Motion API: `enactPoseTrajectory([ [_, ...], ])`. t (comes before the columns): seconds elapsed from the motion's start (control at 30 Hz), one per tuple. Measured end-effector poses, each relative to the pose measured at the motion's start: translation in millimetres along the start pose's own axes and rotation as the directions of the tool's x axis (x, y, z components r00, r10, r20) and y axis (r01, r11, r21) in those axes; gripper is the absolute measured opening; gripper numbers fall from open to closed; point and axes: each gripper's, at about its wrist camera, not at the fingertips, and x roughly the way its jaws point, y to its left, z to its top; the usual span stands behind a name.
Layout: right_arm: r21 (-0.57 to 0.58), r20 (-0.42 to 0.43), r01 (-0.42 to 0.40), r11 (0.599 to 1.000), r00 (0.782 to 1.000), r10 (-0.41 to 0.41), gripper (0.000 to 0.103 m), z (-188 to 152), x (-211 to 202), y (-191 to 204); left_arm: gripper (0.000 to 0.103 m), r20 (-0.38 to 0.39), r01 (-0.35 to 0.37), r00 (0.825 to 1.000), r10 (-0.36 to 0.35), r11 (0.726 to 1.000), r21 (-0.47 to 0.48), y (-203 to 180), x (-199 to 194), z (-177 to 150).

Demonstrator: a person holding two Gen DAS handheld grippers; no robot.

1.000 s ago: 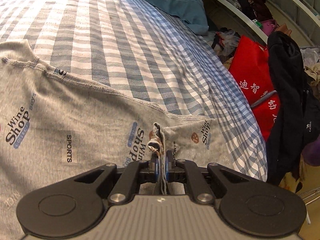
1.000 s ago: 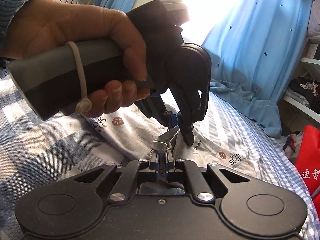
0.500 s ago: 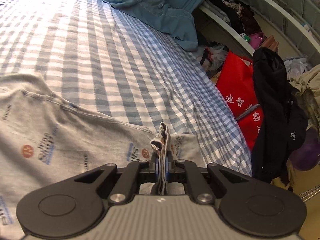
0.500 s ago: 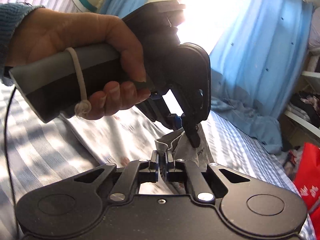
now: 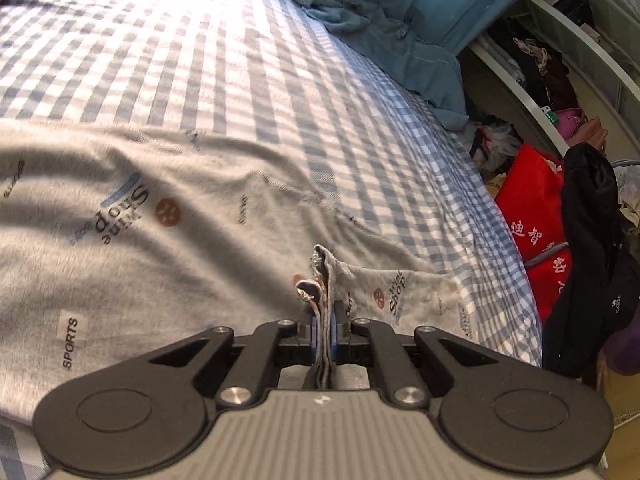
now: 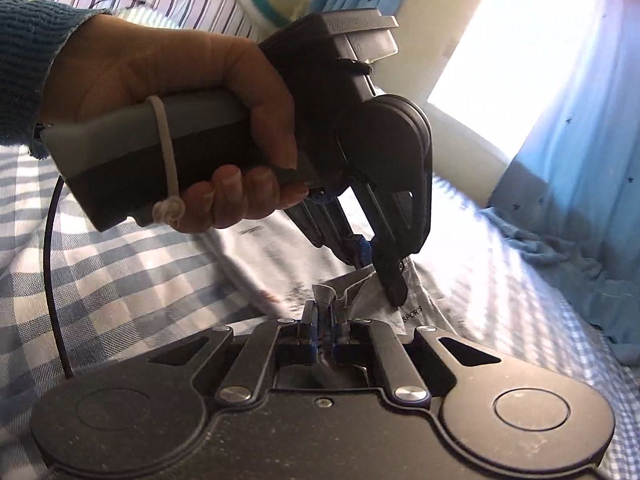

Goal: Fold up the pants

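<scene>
Grey printed pants [image 5: 168, 216] lie spread over the blue checked bed [image 5: 208, 60], filling the left and middle of the left wrist view. My left gripper [image 5: 323, 322] is shut on a bunched edge of the pants, with cloth sticking up between its pads. In the right wrist view my right gripper [image 6: 322, 316] is shut on another fold of the same pants [image 6: 404, 300]. Just beyond it, a hand holds the left gripper [image 6: 384, 276], whose tips pinch the cloth close by.
Blue curtain cloth [image 5: 400, 40] is heaped at the bed's far end. Beside the bed on the right stand a red bag [image 5: 532, 208], a hanging black garment [image 5: 592, 248] and white shelves [image 5: 560, 92] of clothes. A bright window [image 6: 492, 52] and a blue curtain [image 6: 592, 140] show ahead.
Both grippers have carried the pinched edge across the bed. More of the pants now lies under and ahead of the left gripper, its print reading upside down. Both grips stayed shut.
</scene>
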Motion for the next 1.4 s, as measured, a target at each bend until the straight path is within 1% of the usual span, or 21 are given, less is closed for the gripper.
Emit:
enactPoseTrajectory([
  [0.2, -0.016, -0.041, -0.019, 1.0, 0.999, 0.018, 0.009, -3.7, 16.0, 8.7, 0.011, -0.003, 0.019, 1.0, -0.019, 1.0, -0.022, 22.5, 10.1, -3.2],
  [0.27, -0.015, -0.031, -0.022, 1.0, 0.999, 0.021, 0.019, -5.3, 13.1, 5.3, 0.026, 0.008, 0.017, 1.0, -0.017, 1.0, -0.015, 21.3, 6.7, -4.2],
  [0.3, -0.011, -0.024, -0.024, 1.0, 0.999, 0.024, 0.021, -7.9, 11.7, 2.5, 0.042, 0.02, 0.015, 1.0, -0.015, 1.0, -0.009, 19.9, 3.4, -4.9],
  [0.33, -0.006, -0.017, -0.025, 1.0, 1.0, 0.025, 0.026, -9.0, 8.4, -0.6, 0.058, 0.033, 0.009, 0.999, -0.009, 1.0, -0.006, 18.1, 0.2, -5.6],
  [0.4, 0.018, 0.005, -0.018, 1.0, 1.0, 0.018, 0.045, -14.5, -1.7, -11.3, 0.071, 0.062, -0.015, 0.998, 0.014, 1.0, 0.007, 11.5, -6.7, -7.3],
  [0.43, 0.037, 0.015, -0.008, 0.999, 1.0, 0.007, 0.06, -20.3, -7.3, -14.6, 0.08, 0.078, -0.031, 0.997, 0.029, 0.999, 0.024, 7.2, -11.0, -8.1],
  [0.47, 0.057, 0.022, 0.008, 0.998, 1.0, -0.009, 0.07, -24.8, -13.8, -21.2, 0.084, 0.095, -0.053, 0.994, 0.049, 0.998, 0.04, 2.1, -14.0, -9.5],
  [0.5, 0.078, 0.028, 0.028, 0.997, 0.999, -0.03, 0.073, -30.4, -20.4, -29.4, 0.092, 0.113, -0.081, 0.991, 0.075, 0.995, 0.054, -3.3, -15.9, -11.5],
  [0.57, 0.113, 0.023, 0.09, 0.99, 0.995, -0.093, 0.087, -42.8, -31.3, -45.8, 0.098, 0.151, -0.154, 0.979, 0.138, 0.983, 0.102, -18.3, -18.5, -17.2],
  [0.6, 0.129, 0.016, 0.136, 0.982, 0.99, -0.139, 0.091, -49.8, -35.5, -55.2, 0.101, 0.166, -0.186, 0.972, 0.164, 0.974, 0.129, -26.0, -17.7, -20.5],
  [0.63, 0.14, 0.01, 0.179, 0.974, 0.983, -0.183, 0.096, -55.9, -38.1, -63.8, 0.102, 0.187, -0.225, 0.963, 0.195, 0.961, 0.158, -36.1, -15.6, -25.1],
  [0.7, 0.16, -0.015, 0.283, 0.946, 0.959, -0.284, 0.1, -68.2, -39.8, -84.0, 0.102, 0.232, -0.303, 0.939, 0.256, 0.932, 0.201, -51.9, -9.3, -33.8],
  [0.83, 0.188, -0.072, 0.436, 0.88, 0.9, -0.43, 0.102, -87.8, -23.3, -133.5, 0.102, 0.336, -0.489, 0.854, 0.397, 0.833, 0.259, -77.2, 11.6, -49.2],
  [0.93, 0.185, -0.089, 0.456, 0.871, 0.89, -0.447, 0.102, -97.4, -0.8, -159.0, 0.102, 0.386, -0.6, 0.783, 0.488, 0.756, 0.263, -84.0, 28.1, -53.2],
  [1.0, 0.174, -0.079, 0.444, 0.879, 0.896, -0.437, 0.102, -99.2, 14.0, -168.9, 0.102, 0.388, -0.64, 0.754, 0.531, 0.726, 0.25, -79.9, 35.2, -52.6],
  [1.07, 0.139, -0.077, 0.45, 0.882, 0.893, -0.444, 0.102, -103.3, 29.3, -174.1, 0.103, 0.375, -0.646, 0.746, 0.55, 0.734, 0.209, -71.6, 38.3, -50.3],
  [1.13, 0.094, -0.114, 0.478, 0.873, 0.877, -0.468, 0.102, -111.5, 47.4, -182.3, 0.103, 0.357, -0.623, 0.757, 0.547, 0.769, 0.144, -58.9, 32.8, -48.9],
  [1.23, 0.113, -0.18, 0.525, 0.843, 0.846, -0.502, 0.102, -124.5, 56.3, -200.1, 0.103, 0.36, -0.586, 0.772, 0.523, 0.806, 0.086, -39.6, 23.9, -51.2],
  [1.33, 0.096, -0.249, 0.609, 0.788, 0.781, -0.573, 0.102, -136.1, 61.0, -214.4, 0.103, 0.391, -0.589, 0.765, 0.512, 0.801, 0.104, -35.4, 23.7, -58.9],
  [1.37, 0.106, -0.27, 0.608, 0.787, 0.779, -0.566, 0.102, -139.9, 62.5, -218.4, 0.103, 0.391, -0.593, 0.763, 0.515, 0.798, 0.106, -35.9, 24.2, -58.9],
  [1.4, 0.13, -0.275, 0.596, 0.792, 0.789, -0.549, 0.102, -141.7, 61.0, -222.2, 0.103, 0.388, -0.592, 0.764, 0.515, 0.799, 0.106, -36.1, 23.9, -57.7],
])
